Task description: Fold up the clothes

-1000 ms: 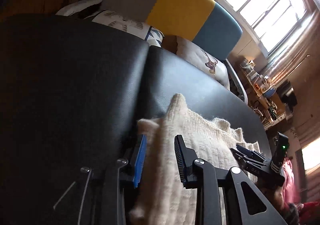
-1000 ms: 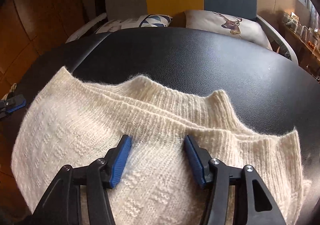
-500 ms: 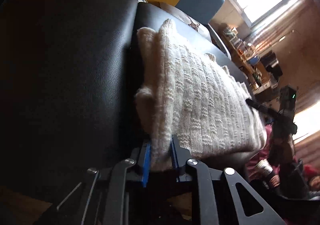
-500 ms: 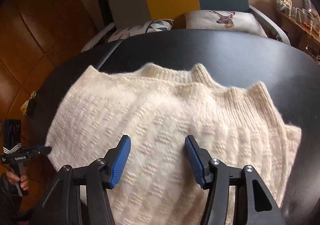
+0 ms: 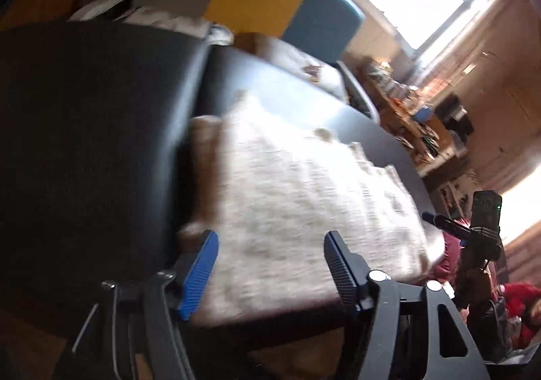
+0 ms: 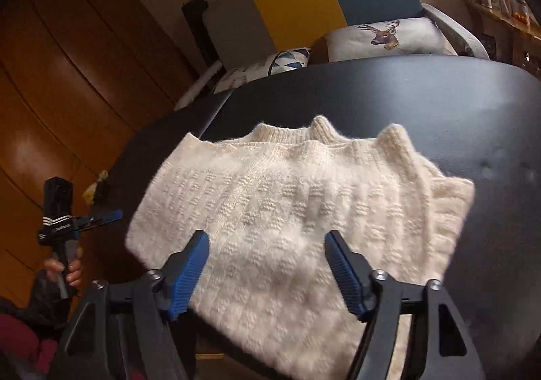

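Cream ribbed-knit sweater (image 6: 297,210) lies folded on smooth black table (image 6: 439,109); left hand-held gripper (image 5: 270,261) and right hand-held gripper (image 6: 267,261) gape empty.

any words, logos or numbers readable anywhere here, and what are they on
None can be read.
White stripes and a small white label on the left claw: the label is too small to read.
Pale marks on the top of the right claw's body: blurred.
Items on the shelf by the wall: too small to tell.
The sweater and deer cushion carry no text.
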{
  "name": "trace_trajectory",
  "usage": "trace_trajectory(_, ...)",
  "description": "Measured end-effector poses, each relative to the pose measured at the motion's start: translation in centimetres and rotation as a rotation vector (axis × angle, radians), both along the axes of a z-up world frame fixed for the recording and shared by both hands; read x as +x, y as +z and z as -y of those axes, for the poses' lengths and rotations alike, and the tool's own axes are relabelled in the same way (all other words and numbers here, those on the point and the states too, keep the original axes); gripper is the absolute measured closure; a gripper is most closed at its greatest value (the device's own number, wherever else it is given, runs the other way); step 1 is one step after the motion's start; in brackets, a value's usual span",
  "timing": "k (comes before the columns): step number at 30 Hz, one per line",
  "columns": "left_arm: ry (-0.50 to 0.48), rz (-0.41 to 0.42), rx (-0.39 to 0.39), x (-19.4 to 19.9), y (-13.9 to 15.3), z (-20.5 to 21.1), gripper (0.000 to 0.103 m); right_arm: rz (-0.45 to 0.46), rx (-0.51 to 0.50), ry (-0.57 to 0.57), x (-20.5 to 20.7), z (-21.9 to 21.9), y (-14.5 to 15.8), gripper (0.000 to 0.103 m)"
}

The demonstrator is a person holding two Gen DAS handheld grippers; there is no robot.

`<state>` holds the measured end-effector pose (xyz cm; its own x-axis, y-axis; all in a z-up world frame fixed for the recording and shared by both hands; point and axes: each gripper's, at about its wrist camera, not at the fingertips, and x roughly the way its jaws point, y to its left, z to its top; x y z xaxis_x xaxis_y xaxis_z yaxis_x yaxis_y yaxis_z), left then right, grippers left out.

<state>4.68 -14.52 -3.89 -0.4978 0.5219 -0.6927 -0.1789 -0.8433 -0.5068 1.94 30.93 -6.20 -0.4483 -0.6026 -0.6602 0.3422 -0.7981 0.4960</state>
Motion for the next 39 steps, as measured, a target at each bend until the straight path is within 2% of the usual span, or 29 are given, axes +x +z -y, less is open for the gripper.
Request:
trace_trajectory(4,-0.186,0.012,0.006,-2.2,-0.2,-8.6,0.036,0.114,-0.155,-0.064,2.9,-7.6,-1.7,0.020)
trace_trajectory(6,-0.286,0.013,0.000,-3.0,-0.3,-13.2,0.036,0.153,-0.231,-0.061,3.7,-9.2,-3.2,0.020)
trace_trajectory(8,-0.380,-0.010,-0.038,-3.3,-0.1,-17.4,0.036,0.181,-0.298,-0.053,4.1,-10.1,-4.7,0.020)
trace_trajectory(12,-0.543,-0.053,-0.107,-4.3,0.0,-24.6,0.036,0.227,-0.369,0.011,3.0,-9.3,-7.0,0.020)
trace_trajectory(15,-0.629,-0.101,-0.192,-4.6,-0.1,-26.9,0.036,0.272,-0.408,0.082,1.7,-8.3,-8.2,0.020)
trace_trajectory(18,-0.721,-0.150,-0.278,-4.8,-0.9,-29.0,0.036,0.332,-0.428,0.211,0.5,-6.8,-8.7,0.020)
trace_trajectory(20,-0.767,-0.162,-0.337,-5.0,-1.8,-29.8,0.036,0.370,-0.443,0.355,0.0,-5.2,-8.2,0.020)
trace_trajectory(23,-0.799,-0.139,-0.410,-5.9,-3.9,-30.3,0.036,0.423,-0.336,0.548,-0.4,-2.1,-7.8,0.018)
trace_trajectory(26,-0.824,-0.145,-0.415,-5.9,-4.5,-30.1,0.036,0.499,-0.236,0.677,0.1,-0.4,-8.6,0.018)
trace_trajectory(27,-0.834,-0.144,-0.419,-5.7,-4.5,-30.1,0.036,0.509,-0.212,0.686,0.3,-0.4,-8.7,0.020)
trace_trajectory(30,-0.858,-0.145,-0.427,-5.4,-4.2,-30.1,0.036,0.509,-0.155,0.640,1.0,-1.3,-8.3,0.035)
trace_trajectory(31,-0.854,-0.141,-0.418,-5.4,-4.0,-30.1,0.036,0.509,-0.137,0.625,1.3,-1.6,-8.2,0.036)
trace_trajectory(34,-0.821,-0.123,-0.347,-5.9,-3.2,-30.0,0.036,0.509,-0.080,0.580,2.1,-2.5,-7.9,0.036)
trace_trajectory(35,-0.807,-0.118,-0.313,-6.1,-2.9,-29.9,0.036,0.508,-0.061,0.565,2.3,-2.8,-7.8,0.031)
trace_trajectory(36,-0.788,-0.106,-0.282,-6.6,-2.7,-29.7,0.036,0.508,-0.043,0.550,2.6,-3.1,-7.7,0.031)
trace_trajectory(39,-0.705,-0.047,-0.181,-8.3,-2.8,-28.5,0.036,0.445,0.003,0.440,1.3,-3.2,-6.8,0.031)
